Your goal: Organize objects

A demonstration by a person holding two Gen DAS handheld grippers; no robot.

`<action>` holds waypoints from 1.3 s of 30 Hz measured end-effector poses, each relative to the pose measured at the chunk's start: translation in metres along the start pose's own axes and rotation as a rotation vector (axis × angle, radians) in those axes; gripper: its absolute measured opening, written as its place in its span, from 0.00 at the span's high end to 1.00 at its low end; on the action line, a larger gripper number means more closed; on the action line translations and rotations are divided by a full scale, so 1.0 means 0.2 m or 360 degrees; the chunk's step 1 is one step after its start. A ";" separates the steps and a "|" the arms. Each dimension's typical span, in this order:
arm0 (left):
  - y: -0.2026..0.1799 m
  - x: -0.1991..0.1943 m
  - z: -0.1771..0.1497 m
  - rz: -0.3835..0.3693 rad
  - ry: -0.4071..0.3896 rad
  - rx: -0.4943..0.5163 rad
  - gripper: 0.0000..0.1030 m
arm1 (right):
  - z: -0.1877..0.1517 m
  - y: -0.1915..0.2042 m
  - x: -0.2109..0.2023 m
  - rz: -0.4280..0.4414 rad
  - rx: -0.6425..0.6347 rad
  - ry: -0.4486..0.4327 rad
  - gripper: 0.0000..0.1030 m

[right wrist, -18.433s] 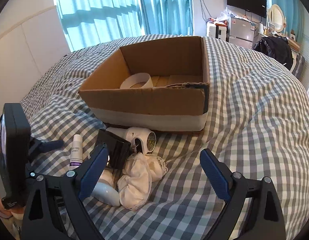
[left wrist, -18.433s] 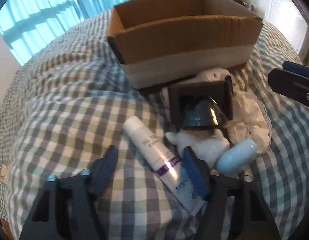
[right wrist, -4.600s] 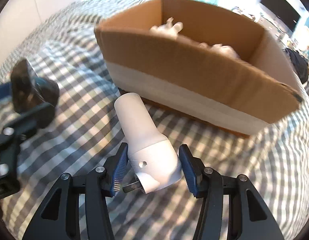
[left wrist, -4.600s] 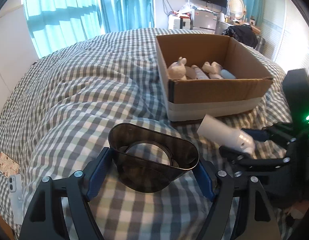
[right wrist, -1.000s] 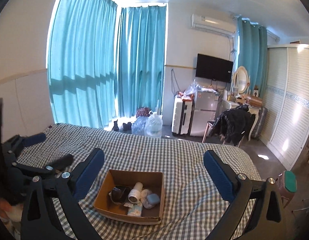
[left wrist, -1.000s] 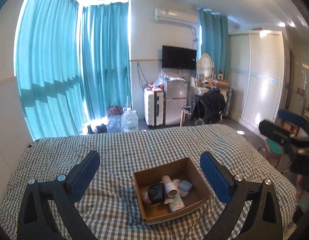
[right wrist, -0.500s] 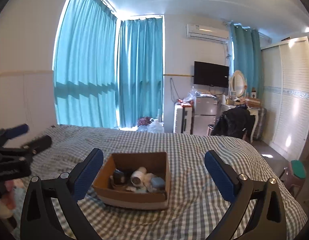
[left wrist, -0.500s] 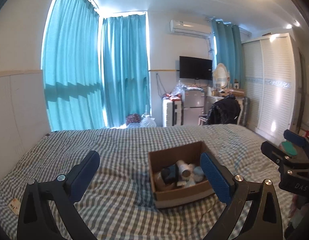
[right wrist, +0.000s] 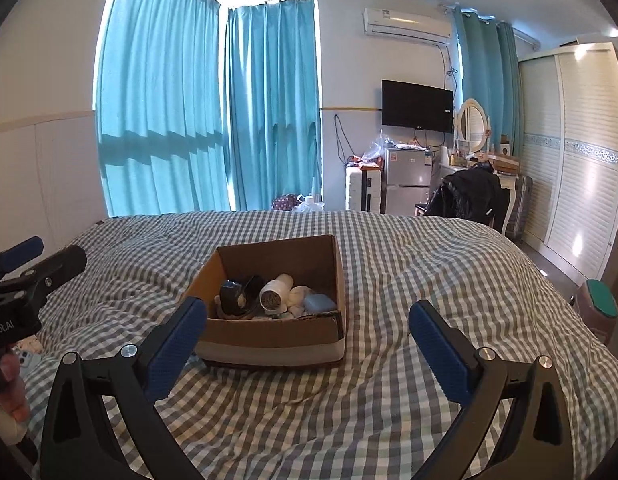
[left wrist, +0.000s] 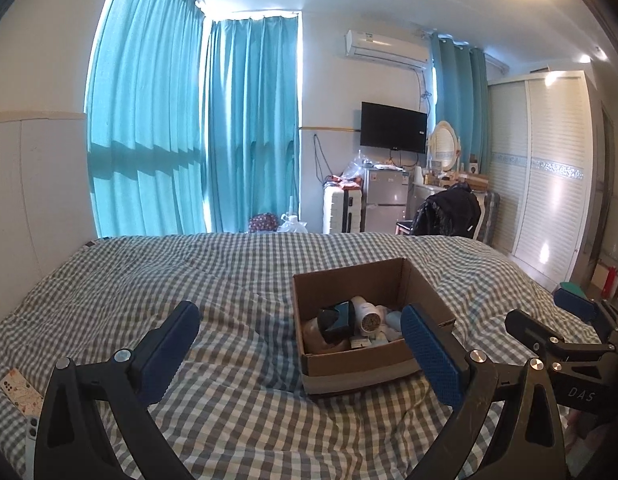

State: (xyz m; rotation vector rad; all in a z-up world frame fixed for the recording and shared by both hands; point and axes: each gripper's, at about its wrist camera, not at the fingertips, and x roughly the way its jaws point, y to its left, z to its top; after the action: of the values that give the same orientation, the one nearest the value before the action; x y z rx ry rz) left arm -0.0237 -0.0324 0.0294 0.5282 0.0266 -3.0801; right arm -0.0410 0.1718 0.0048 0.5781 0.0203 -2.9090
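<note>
1. Both claws – left gripper (left wrist: 299, 334) and right gripper (right wrist: 307, 326) – gape wide, holding nothing, well back from the box (right wrist: 269, 344).
2. Sorting looks finished: everything sits in the box on the bed (right wrist: 429, 280). Next move, likely none – at most a check for strays.
3. White cylinder (right wrist: 273, 294) lies lengthwise, round end toward the cameras.
</note>
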 end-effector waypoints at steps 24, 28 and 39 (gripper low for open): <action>-0.01 0.03 -0.05 -0.0033 0.0075 -0.0006 0.00 | 0.02 0.01 -0.04 -0.0029 -0.0001 -0.0002 0.01; -0.01 0.03 -0.05 -0.0029 0.0081 0.0003 0.00 | 0.01 0.01 -0.04 -0.0029 0.0005 0.0002 0.01; -0.01 0.04 -0.07 -0.0028 0.0101 -0.0006 0.00 | 0.02 0.02 -0.04 -0.0009 0.0024 0.0010 0.01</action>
State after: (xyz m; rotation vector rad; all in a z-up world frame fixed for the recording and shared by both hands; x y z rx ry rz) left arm -0.0267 -0.0303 0.0142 0.6288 0.0383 -3.0786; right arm -0.0342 0.1700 0.0115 0.5906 0.0004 -2.9154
